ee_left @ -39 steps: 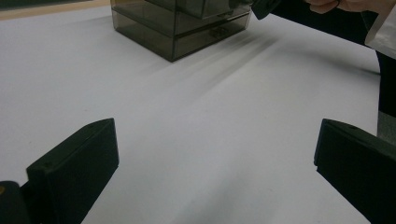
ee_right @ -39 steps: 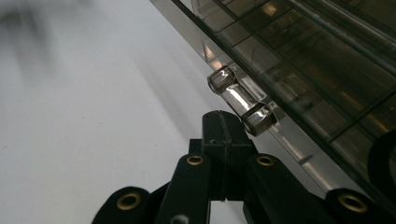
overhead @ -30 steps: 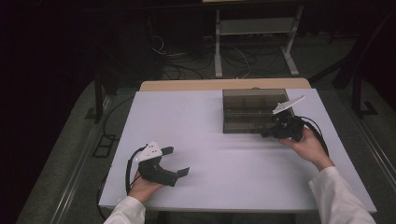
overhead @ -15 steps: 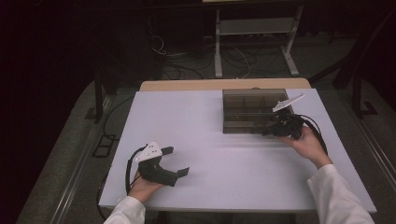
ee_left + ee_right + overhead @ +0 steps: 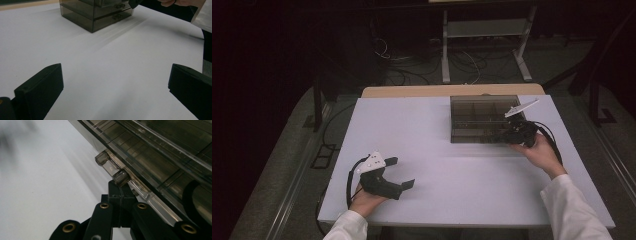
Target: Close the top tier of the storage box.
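Observation:
A smoky clear drawer box [image 5: 482,117] stands at the far right of the white table [image 5: 452,175]. My right gripper [image 5: 504,135] is at the box's front right corner, held by a hand in a white sleeve. In the right gripper view its jaws [image 5: 119,186] are shut together, tips touching a clear drawer handle [image 5: 112,167], and I see nothing between them. My left gripper [image 5: 401,172] rests near the table's front left, open, with bare table between its jaws [image 5: 115,80]. In the left gripper view the box [image 5: 97,12] sits far ahead.
A wooden tabletop edge [image 5: 452,91] shows behind the white table. Beyond it a white metal rack [image 5: 482,30] stands on the floor among loose cables [image 5: 412,60]. Dark floor surrounds the table.

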